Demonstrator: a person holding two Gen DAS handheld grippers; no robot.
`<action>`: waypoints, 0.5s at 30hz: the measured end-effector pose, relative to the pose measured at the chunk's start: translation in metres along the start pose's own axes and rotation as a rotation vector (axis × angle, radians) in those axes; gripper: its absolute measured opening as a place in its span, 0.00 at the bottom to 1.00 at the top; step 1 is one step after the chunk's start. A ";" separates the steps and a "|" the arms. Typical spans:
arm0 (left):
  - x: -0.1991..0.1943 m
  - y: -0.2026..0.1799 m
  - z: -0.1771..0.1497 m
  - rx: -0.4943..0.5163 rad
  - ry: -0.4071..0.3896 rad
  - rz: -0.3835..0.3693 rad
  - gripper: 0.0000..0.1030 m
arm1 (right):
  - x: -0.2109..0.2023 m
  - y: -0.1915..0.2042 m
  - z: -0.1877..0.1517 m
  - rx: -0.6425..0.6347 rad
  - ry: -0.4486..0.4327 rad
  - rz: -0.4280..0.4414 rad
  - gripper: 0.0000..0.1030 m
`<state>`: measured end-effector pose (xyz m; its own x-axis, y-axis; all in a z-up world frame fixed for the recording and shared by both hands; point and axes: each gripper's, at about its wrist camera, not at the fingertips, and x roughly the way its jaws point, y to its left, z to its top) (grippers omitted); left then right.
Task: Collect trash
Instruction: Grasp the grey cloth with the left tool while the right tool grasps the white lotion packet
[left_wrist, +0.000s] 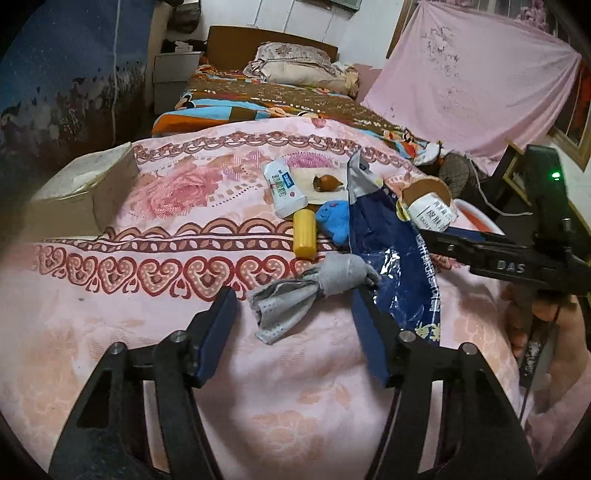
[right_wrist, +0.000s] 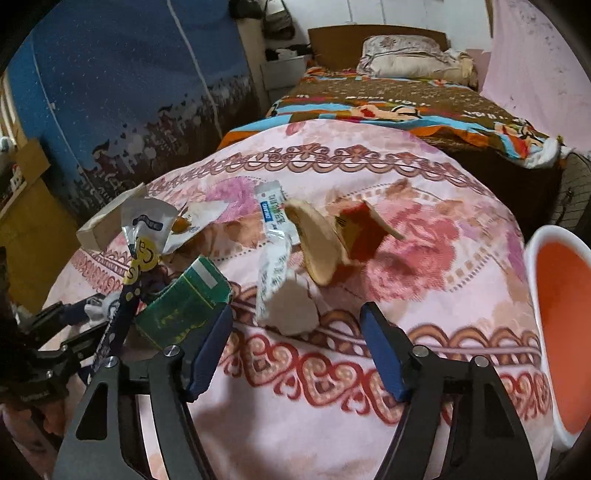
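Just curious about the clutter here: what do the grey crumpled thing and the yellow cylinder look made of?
Grey crumpled thing: soft matte nonwoven fabric, pleated like a face mask, probably. Yellow cylinder: smooth, faintly glossy, likely plastic; could be wax.

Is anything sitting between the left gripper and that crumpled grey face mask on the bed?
Nothing visible. The left gripper is open, and the grey face mask lies on the pink bedspread directly ahead between its fingers. The blue foil bag lies beside the right finger, not in the path.
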<state>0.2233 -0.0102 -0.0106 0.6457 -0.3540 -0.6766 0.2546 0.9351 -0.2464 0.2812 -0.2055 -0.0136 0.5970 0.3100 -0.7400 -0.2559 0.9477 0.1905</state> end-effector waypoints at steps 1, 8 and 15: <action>-0.001 0.001 0.000 -0.006 -0.002 -0.006 0.37 | 0.001 0.001 0.001 -0.003 0.004 0.003 0.68; 0.001 0.001 -0.001 -0.004 0.005 -0.002 0.02 | -0.002 -0.006 0.000 0.024 -0.014 0.021 0.36; 0.001 0.000 -0.002 0.017 -0.009 -0.023 0.00 | -0.003 0.001 -0.004 -0.011 -0.016 0.007 0.22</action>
<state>0.2224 -0.0102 -0.0130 0.6456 -0.3759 -0.6647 0.2819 0.9263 -0.2501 0.2758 -0.2057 -0.0140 0.6070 0.3176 -0.7284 -0.2681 0.9448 0.1886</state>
